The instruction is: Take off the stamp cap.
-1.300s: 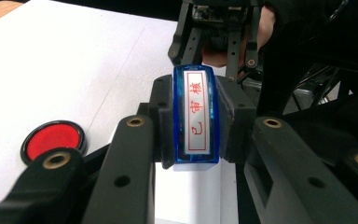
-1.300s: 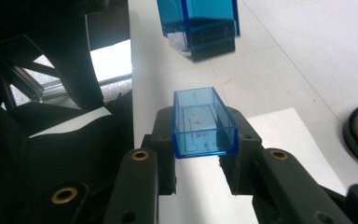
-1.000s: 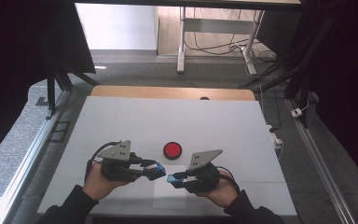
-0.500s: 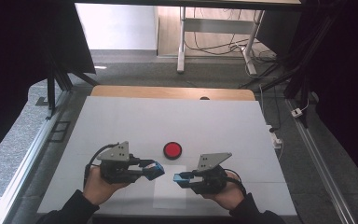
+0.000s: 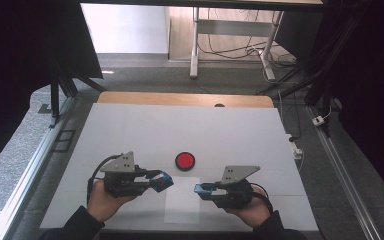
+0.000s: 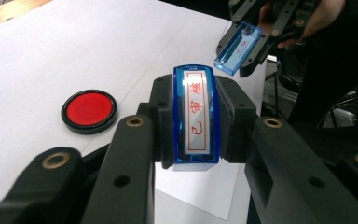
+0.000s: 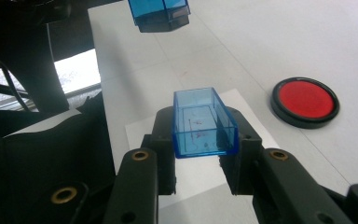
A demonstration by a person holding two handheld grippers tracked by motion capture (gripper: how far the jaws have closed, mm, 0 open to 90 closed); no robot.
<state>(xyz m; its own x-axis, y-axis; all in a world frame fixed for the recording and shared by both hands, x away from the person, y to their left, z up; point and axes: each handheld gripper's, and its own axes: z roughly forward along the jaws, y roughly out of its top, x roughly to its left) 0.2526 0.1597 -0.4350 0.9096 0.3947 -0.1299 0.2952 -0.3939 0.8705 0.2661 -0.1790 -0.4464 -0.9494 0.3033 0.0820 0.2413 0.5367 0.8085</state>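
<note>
My left gripper (image 5: pixel 164 181) is shut on a blue stamp (image 6: pixel 195 119) whose face carries red characters in a red frame. My right gripper (image 5: pixel 200 189) is shut on a clear blue stamp cap (image 7: pixel 203 122), its hollow side up. The two tips face each other over a white paper sheet (image 5: pixel 182 202), a short gap apart. In the left gripper view the cap (image 6: pixel 237 49) hangs at the upper right. In the right gripper view the stamp (image 7: pixel 161 14) is at the top edge. A round red ink pad (image 5: pixel 185 160) in a black rim lies on the table just beyond the gap.
The white table top (image 5: pixel 130 130) ends in a wooden strip (image 5: pixel 180 99) at its far side. Metal rails (image 5: pixel 30 170) run along both sides. Cables and a desk frame (image 5: pixel 230 40) stand on the floor beyond.
My right gripper has drawn back to the right with the cap, so the gap between cap and stamp has widened. The left gripper has stayed where it was.
</note>
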